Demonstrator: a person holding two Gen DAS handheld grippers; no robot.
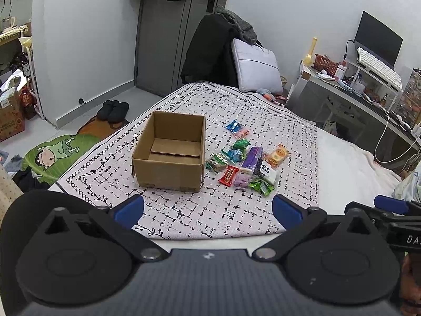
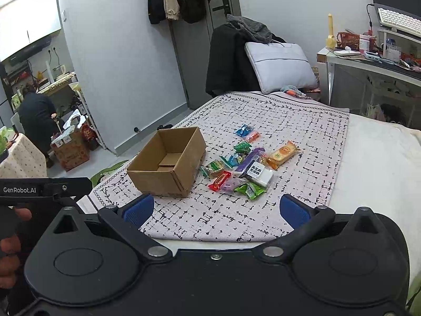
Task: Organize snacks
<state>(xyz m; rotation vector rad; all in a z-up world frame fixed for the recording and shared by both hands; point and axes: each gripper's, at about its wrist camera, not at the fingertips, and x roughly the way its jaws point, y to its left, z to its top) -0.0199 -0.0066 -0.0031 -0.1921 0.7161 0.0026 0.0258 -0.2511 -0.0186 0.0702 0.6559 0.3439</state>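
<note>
blue pads: the left gripper (image 1: 208,209) hangs over the near edge of the patterned cloth (image 1: 200,216), its blue pads (image 1: 130,208) spread wide with nothing between them; released, well short of any snack.
second tool: the right gripper (image 2: 215,209) is in the same state over the same near edge, pads (image 2: 139,208) apart and bare; it also shows at the right border of the left view.
progress: by my reading nothing is sorted yet; every wrapper in sight lies on the cloth and none in the box, so the whole job is left.
nearest snacks: the green packets (image 1: 261,186) lie closest to the near edge, with a red packet (image 1: 229,175) and a pale purple one (image 1: 242,180) just beside them toward the box.
middle of the pile: a white block with black lettering (image 1: 268,172) touches a long purple pack (image 1: 251,158); an orange-wrapped cake (image 1: 277,155) sits on the side toward the cloth's right edge, and a green-and-tan packet (image 1: 217,162) lies just beside the box wall.
far snacks: a teal packet (image 1: 240,144) farther back, then a blue packet (image 1: 233,126) and a pink one (image 1: 243,132) together, a little apart from the pile toward the far edge.
container: the cardboard box (image 1: 168,173) stands upright and open-topped left of the pile, near the cloth's left edge.
contents: only its own folded bottom flaps show inside; no snack is visible in it from either view.
carrier: the cloth lies on a bed (image 1: 350,173), whose bare cover runs along the right edge.
</note>
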